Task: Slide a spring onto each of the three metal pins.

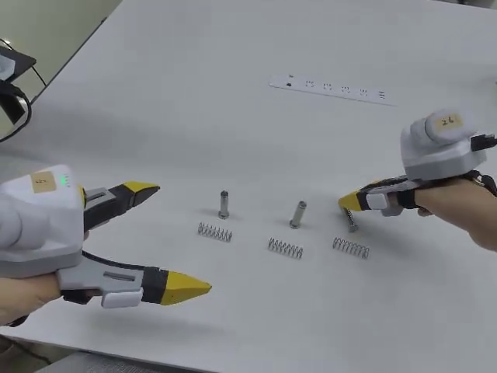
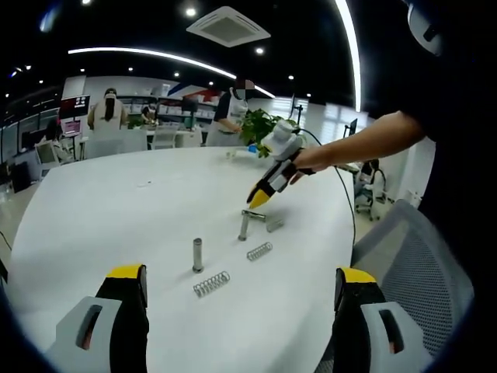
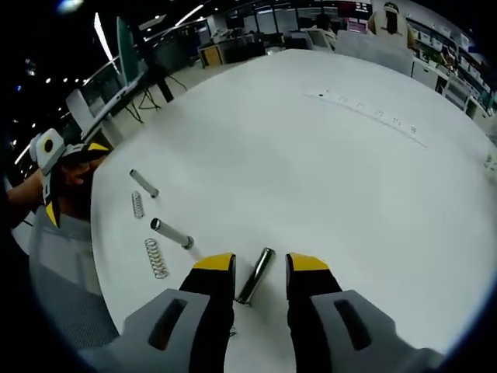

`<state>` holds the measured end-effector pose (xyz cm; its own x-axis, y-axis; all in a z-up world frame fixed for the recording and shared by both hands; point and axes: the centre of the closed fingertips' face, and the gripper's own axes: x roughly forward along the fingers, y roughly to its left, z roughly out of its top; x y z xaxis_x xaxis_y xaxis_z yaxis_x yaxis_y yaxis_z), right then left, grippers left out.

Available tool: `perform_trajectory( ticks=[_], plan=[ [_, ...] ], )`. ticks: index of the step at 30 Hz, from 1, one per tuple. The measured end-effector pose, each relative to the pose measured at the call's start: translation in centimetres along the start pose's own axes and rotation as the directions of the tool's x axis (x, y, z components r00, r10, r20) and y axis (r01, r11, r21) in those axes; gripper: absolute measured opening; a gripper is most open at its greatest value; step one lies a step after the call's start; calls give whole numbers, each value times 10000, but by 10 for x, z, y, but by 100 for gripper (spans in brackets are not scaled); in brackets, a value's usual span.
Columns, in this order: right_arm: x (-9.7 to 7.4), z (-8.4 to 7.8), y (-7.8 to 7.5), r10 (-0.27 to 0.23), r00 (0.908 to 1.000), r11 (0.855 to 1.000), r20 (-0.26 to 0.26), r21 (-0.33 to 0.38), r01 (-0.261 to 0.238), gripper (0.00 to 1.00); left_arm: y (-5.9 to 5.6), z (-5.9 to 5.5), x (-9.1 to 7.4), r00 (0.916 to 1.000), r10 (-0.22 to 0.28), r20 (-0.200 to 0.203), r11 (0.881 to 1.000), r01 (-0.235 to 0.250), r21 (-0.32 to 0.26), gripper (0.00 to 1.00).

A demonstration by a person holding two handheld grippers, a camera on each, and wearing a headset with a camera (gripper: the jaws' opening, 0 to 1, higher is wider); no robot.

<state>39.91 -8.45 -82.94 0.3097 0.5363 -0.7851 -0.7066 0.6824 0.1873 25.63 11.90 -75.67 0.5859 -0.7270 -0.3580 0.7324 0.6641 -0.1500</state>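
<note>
Three short metal pins stand in a row on the white table [image 1: 233, 93], each with a spring in front of it. The left pin [image 1: 224, 204] and middle pin [image 1: 298, 214] stand upright, with the left spring [image 1: 214, 231] and middle spring [image 1: 285, 248] lying before them. The right pin [image 1: 351, 220] is tilted, next to the right spring [image 1: 351, 248]. My right gripper [image 3: 261, 266] is open, its jaws on either side of this pin [image 3: 256, 276] without pressing it. My left gripper [image 1: 167, 237] is wide open and holds nothing, left of the row.
A white power strip [image 1: 334, 88] lies flat on the far side of the table. A dark cable and device [image 1: 12, 85] sit at the table's far left edge. In the left gripper view, people stand at desks in the office behind.
</note>
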Motion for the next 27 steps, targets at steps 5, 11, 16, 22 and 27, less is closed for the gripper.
perform_trajectory(
  ticks=[5, 11, 16, 22, 27],
  plan=[
    [7, -4, -1, -106, 9994, 9993, -318, 351, 118, 19, 2, 0, 0, 10000, 42, 21, 10000, -42, -22, 98],
    [14, -9, -2, -266, 9974, 9968, -673, 731, 315, 16, 1, 1, 0, 10000, 44, 36, 10000, -44, -10, 98],
    [17, -12, -1, -387, 9949, 9953, -937, 851, 467, 12, 1, 0, -1, 10000, 53, 27, 10000, -53, -30, 98],
    [20, -14, -4, -543, 9927, 9936, -1072, 926, 644, 8, 2, -1, -2, 10000, 64, 24, 10000, -64, -37, 98],
    [20, -15, -5, -597, 9921, 9919, -1105, 1052, 714, 5, 1, -3, -1, 10000, 55, 2, 10000, -55, -47, 98]
  ],
)
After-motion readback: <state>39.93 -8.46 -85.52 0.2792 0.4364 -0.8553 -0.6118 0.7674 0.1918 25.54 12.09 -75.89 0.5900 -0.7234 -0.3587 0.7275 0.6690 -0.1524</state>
